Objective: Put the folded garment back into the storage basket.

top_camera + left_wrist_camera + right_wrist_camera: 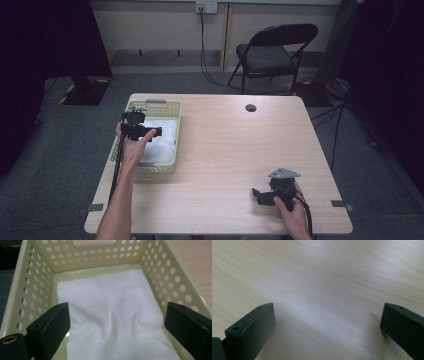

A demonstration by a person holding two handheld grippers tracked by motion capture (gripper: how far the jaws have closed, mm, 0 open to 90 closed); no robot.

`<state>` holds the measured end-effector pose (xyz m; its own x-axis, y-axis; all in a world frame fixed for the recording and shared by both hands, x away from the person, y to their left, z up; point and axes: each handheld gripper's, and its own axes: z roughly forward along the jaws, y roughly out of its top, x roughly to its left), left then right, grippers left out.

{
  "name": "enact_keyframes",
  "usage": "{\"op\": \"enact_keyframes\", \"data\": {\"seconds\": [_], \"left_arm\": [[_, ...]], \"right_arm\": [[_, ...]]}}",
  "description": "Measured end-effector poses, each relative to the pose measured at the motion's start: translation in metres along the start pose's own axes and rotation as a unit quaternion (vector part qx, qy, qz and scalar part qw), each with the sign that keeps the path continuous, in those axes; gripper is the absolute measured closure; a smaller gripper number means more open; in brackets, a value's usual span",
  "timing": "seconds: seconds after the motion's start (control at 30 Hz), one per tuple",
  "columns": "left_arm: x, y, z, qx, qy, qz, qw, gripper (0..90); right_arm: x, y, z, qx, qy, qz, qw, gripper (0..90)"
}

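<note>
1. White cloth (162, 135) is seen in the high view lying flat inside one pale yellow perforated basket (172, 107) at the left of the wooden table (225, 150). One left gripper (159, 132) is held over that basket and one right gripper (255, 195) near the table's front right, well apart from it. One black folding chair (272, 52) and one wall socket (206, 6) are counted beyond the table; one dark round grommet (250, 107) is set in the tabletop. No brand, label or writing can be read.

2. In the left gripper view the cloth (110, 312) is shown covering the basket floor, wrinkled, below and between the two jaws. The jaws are spread wide with nothing pinched; the cloth is not pressed by either. No lettering is made out on the basket wall (172, 277).

3. In the right gripper view two jaws are seen spread wide over bare table (324, 285), with nothing held between them. No writing is visible.
</note>
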<state>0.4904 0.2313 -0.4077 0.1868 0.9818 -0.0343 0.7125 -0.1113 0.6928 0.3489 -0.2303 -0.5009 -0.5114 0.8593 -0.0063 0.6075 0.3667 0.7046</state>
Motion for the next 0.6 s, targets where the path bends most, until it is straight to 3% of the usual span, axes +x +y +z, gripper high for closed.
{"op": "enact_keyframes", "data": {"seconds": [0.07, 0.2, 0.3, 0.43, 0.6], "left_arm": [[-0.001, -0.001, -0.003, -0.002, -0.007, -0.003, 1.0, 5.8], [-0.01, -0.001, -0.009, -0.01, 0.04, 0.024, 0.9988, 5.8], [-0.015, -0.001, -0.013, -0.011, 0.033, 0.03, 0.9989, 6.0], [-0.02, -0.003, -0.015, -0.002, 0.044, 0.048, 0.9979, 5.9], [-0.023, -0.006, -0.019, -0.009, 0.051, 0.054, 0.9972, 5.9]], "right_arm": [[0.0, 0.0, 0.0, 0.0, 0.0, 0.0, 1.0, 0.0], [0.0, 0.0, 0.0, 0.0, 0.0, 0.0, 1.0, 0.0], [0.0, 0.0, 0.0, 0.0, 0.0, 0.0, 1.0, 0.0], [0.0, 0.0, 0.0, 0.0, 0.0, 0.0, 1.0, 0.0], [0.0, 0.0, 0.0, 0.0, 0.0, 0.0, 1.0, 0.0]]}}
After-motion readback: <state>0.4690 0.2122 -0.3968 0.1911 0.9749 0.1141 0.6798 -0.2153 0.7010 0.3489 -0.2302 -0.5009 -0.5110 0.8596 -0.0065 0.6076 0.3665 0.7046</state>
